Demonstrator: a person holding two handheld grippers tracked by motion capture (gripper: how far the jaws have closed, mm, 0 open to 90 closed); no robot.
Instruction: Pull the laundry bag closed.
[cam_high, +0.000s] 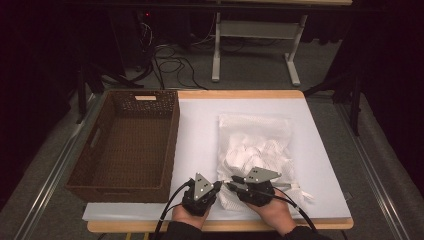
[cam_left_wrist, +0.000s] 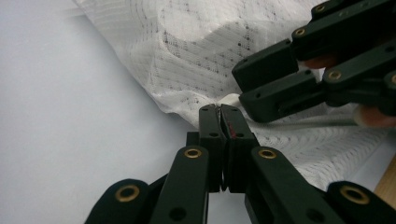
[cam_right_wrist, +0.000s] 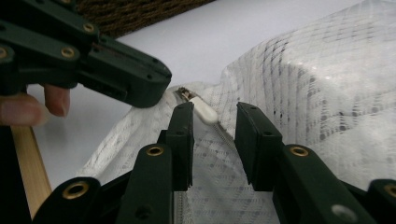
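Left gripper (cam_left_wrist: 220, 112) pinched on mesh bag (cam_left_wrist: 196, 51) corner; right gripper (cam_right_wrist: 214, 128) spread wide around zipper pull (cam_right_wrist: 201, 110) — seen close up only. Brown basket (cam_high: 125, 145) at 9 o'clock.

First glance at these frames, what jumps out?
The white mesh bag, stuffed with white items, lies on the white table right of centre, bright against the dark room. At its near edge both grippers meet: the left gripper is shut on the bag's corner, while the right gripper stands open around the zipper pull. An empty brown wicker basket sits at the left.
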